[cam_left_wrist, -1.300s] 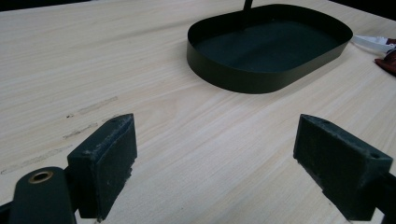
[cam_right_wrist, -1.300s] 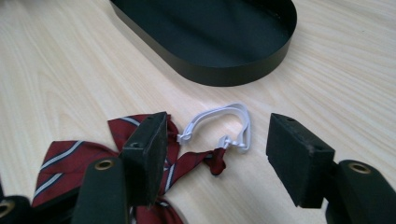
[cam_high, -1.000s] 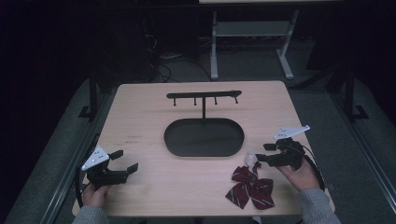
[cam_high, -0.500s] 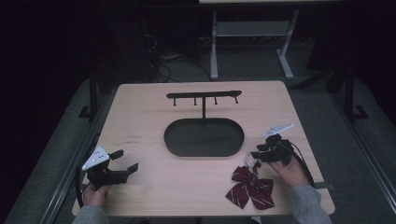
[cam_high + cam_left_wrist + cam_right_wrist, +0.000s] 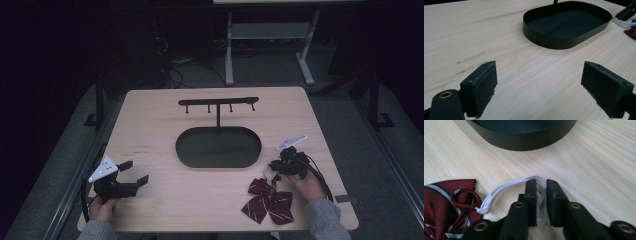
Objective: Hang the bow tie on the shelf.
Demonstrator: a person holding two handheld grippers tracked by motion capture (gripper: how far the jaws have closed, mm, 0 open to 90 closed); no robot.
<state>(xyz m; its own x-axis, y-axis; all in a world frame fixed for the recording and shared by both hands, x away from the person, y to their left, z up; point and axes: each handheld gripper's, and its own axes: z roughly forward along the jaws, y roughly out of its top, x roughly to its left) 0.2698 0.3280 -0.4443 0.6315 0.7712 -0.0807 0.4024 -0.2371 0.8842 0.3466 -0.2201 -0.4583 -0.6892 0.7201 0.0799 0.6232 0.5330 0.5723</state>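
One pale wooden counter takes up the middle of the room, with dark floor and a grey metal frame beyond its far edge. At the counter's centre sits a black oval tray, shallow-walled, and from its far side rises a thin post carrying a black rack bar with small pegs hanging under it.

Near the right corner lies a dark red bow tie with pale stripes, flat on the wood, on the near side of the tray and apart from it. A white elastic loop runs from its knot toward the right tongs.

The right tongs, held in a hand with a grey sleeve, sit low at the counter just to the right of the bow tie. In the right gripper view the jaws are nearly closed, with a narrow gap between them, and the white elastic passes through that gap; the pads look pinched on the cord.

The left tongs are at the near left corner, well apart from everything else, held by the other hand. Their jaws stand wide apart with nothing between them; in the left gripper view bare wood shows between the two black pads, with the tray farther off.
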